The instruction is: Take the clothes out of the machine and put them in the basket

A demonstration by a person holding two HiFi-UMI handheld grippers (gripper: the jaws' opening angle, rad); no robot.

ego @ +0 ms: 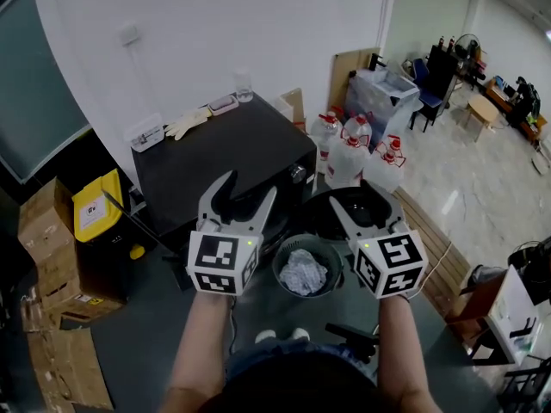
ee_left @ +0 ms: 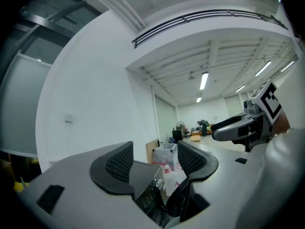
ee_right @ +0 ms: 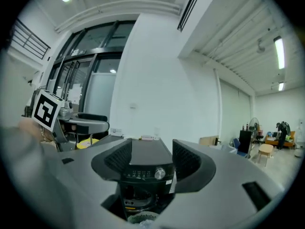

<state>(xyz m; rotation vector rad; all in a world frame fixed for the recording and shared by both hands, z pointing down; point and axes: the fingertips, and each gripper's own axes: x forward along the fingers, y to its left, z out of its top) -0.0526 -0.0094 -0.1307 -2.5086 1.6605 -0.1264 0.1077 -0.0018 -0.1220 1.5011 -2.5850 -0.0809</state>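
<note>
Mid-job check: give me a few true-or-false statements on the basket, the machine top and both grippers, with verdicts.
1. A light cloth lies in the basket. True.
2. The left gripper holds a garment. False: its fingers stand apart with nothing between them.
3. A pair of gloves lies on top of the machine. True.
4. The basket stands on the machine. False: it stands on the floor in front of it.
5. The right gripper is empty. True.

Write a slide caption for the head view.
Open left gripper and open right gripper above basket of clothes before machine.
</note>
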